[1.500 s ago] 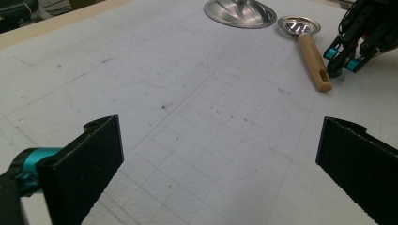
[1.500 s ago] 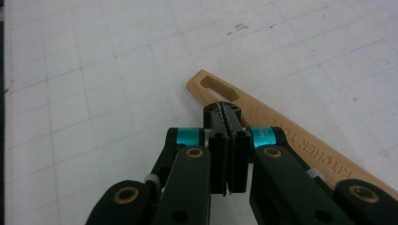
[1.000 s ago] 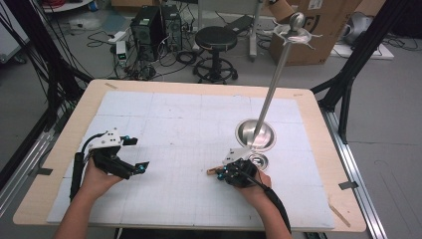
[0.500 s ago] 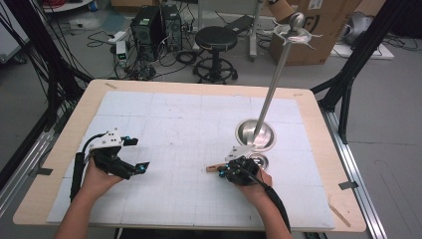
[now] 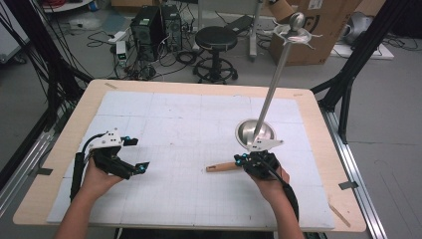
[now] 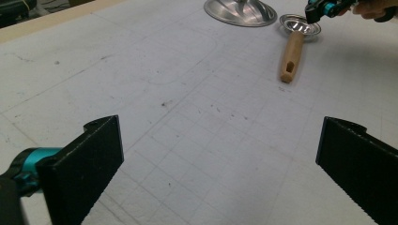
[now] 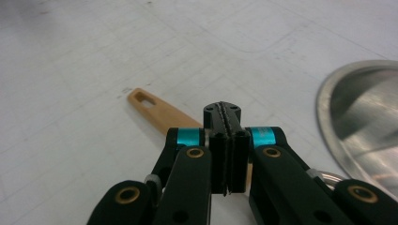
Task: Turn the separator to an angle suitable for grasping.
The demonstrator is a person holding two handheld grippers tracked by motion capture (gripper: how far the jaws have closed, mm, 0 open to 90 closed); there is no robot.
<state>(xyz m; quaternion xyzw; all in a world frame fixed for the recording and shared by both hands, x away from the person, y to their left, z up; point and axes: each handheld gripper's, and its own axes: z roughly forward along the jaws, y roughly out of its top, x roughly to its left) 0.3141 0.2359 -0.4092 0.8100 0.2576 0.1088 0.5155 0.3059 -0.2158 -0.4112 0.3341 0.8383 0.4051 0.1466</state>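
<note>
High view: a small metal strainer with a wooden handle (image 5: 222, 167) lies flat on the white gridded mat (image 5: 189, 124), toward the near right of the table. Its long axis runs left to right: the free end of the handle, with its hanging slot, points left toward the middle of the mat, and the steel bowl end points right, under your right gripper (image 5: 251, 162). In the left gripper view the strainer (image 6: 294, 44) shows far off, its round wire bowl just beside the domed base of the metal stand (image 6: 240, 10) and directly below the tip of the other gripper.

Your right gripper sits right over the bowl-to-handle junction, so it is plainly the nearer tool. In the right gripper view its jaws are pressed together with no gap, and the handle (image 7: 159, 112) passes beneath them, running away to the far left of that view; I cannot tell whether the tips touch the strainer, and nothing appears pinched between them.

Your left gripper (image 5: 130, 157) rests well apart on the near left of the mat, its jaws spread wide over bare mat. The stand's base (image 5: 255, 132) lies just beyond your right gripper, its slanted pole (image 5: 272, 87) leaning away toward the far right.

Judged from this layout, any pickup falls to your right hand, across the handle's short width.
</note>
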